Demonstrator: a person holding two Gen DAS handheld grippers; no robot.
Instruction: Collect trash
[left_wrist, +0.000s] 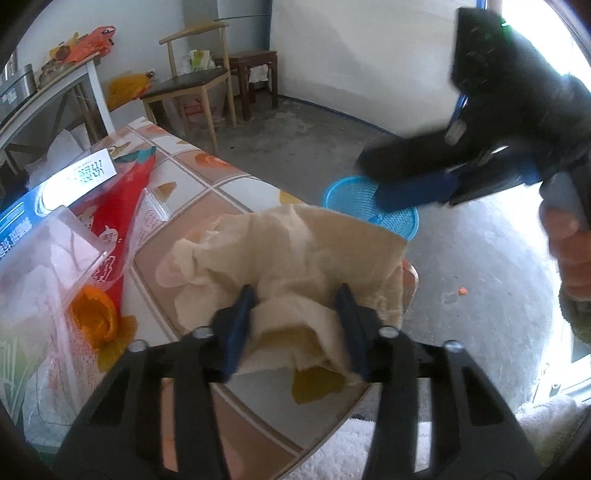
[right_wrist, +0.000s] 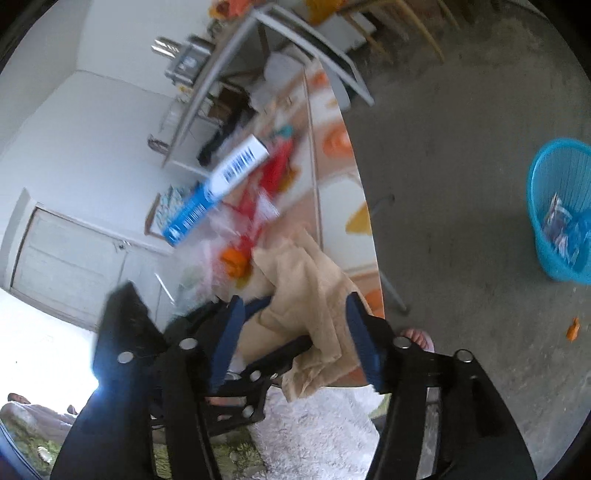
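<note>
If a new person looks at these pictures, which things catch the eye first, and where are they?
First, the crumpled beige paper tissue at the table's near edge, between the left gripper's jaws. Next, the bright blue plastic mesh basket on the grey floor, with wrappers inside. The orange peel lies left of the tissue.

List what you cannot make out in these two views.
- Left wrist view: inside of the blue basket, hidden behind the blurred right gripper.
- Left wrist view: yellow scrap, mostly covered by the tissue.
- Right wrist view: print on the blue box, smeared by motion blur.
</note>
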